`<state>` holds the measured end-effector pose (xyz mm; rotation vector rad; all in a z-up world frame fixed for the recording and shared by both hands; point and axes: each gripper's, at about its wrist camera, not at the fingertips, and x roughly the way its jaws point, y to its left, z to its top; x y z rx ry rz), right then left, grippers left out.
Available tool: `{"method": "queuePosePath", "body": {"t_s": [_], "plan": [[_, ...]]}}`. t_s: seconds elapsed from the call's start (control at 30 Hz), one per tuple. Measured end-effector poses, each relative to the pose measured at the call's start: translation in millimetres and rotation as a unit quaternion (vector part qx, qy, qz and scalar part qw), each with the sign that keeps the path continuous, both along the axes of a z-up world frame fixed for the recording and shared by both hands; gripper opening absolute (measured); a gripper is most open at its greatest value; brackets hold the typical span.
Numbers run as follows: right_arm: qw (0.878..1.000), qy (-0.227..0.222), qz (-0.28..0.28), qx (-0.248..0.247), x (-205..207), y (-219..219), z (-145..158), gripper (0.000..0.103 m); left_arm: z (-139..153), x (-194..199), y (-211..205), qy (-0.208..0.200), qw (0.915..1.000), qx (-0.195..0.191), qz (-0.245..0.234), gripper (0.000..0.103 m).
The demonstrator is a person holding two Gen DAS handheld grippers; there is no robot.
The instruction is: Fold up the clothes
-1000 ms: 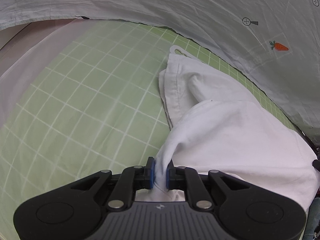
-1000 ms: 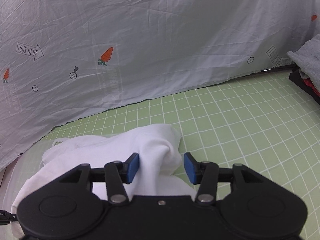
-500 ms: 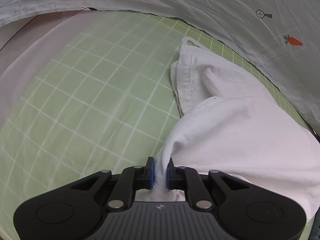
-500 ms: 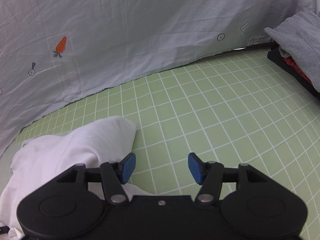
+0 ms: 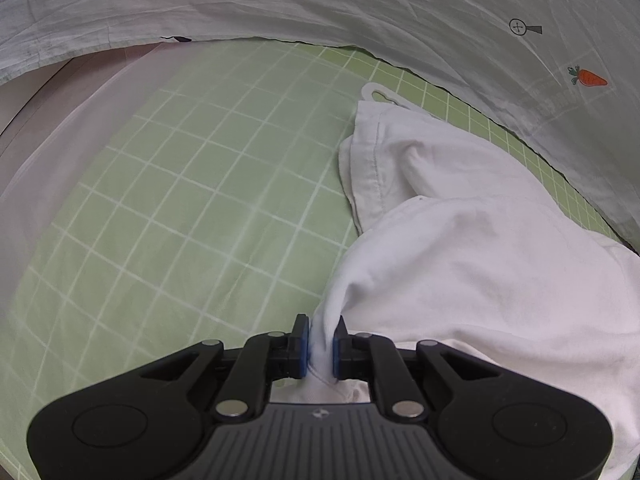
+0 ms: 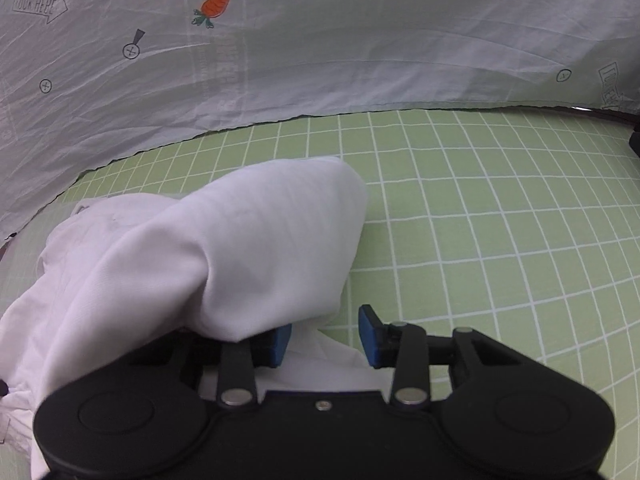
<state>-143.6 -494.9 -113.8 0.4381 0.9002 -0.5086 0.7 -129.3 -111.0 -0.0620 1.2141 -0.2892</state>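
A white garment [image 5: 460, 248] lies bunched on the green checked sheet [image 5: 180, 208], with a hemmed end toward the back. My left gripper [image 5: 320, 344] is shut on a pinched fold of the garment at its near edge. In the right wrist view the same garment [image 6: 200, 264] is heaped at the left and drapes over the left finger. My right gripper [image 6: 324, 338] is open, with a thin flap of the garment lying between its jaws.
A pale printed sheet with carrots [image 6: 320, 40] hangs along the back of the bed; it also shows in the left wrist view [image 5: 360, 4]. A white plastic hanger hook [image 5: 380, 94] lies behind the garment. Green checked sheet [image 6: 500, 220] extends to the right.
My right gripper has swung back left against the garment, which now covers its left finger. My left gripper keeps its grip and has shifted slightly.
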Motion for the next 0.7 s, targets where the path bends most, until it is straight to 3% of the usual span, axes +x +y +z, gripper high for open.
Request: {"method": "queuePosePath", "body": {"t_s": [0.17, 0.3, 0.47, 0.6, 0.7], "plan": [[0.999, -0.045, 0.026, -0.005, 22.0, 32.6, 23.9, 0.032, -4.1, 0.1, 6.8, 0.005, 1.0000, -0.001, 0.006, 0.013], [0.994, -0.066, 0.080, -0.018, 47.5, 69.1, 42.6, 0.032, -8.2, 1.0, 12.5, 0.010, 0.9998, -0.006, 0.015, 0.013], [0.982, -0.027, 0.173, -0.064, 86.6, 131.7, 23.3, 0.033, -12.9, 2.1, 12.5, 0.014, 0.9997, -0.005, 0.020, 0.013], [0.984, -0.017, 0.172, -0.036, 96.7, 148.7, -6.4, 0.033, -16.5, 0.7, 13.4, 0.017, 0.9996, -0.005, 0.022, 0.013], [0.985, -0.032, 0.165, -0.031, 87.6, 141.4, 3.5, 0.034, -18.7, -1.3, 18.1, 0.021, 0.9993, -0.013, 0.027, 0.013]]}}
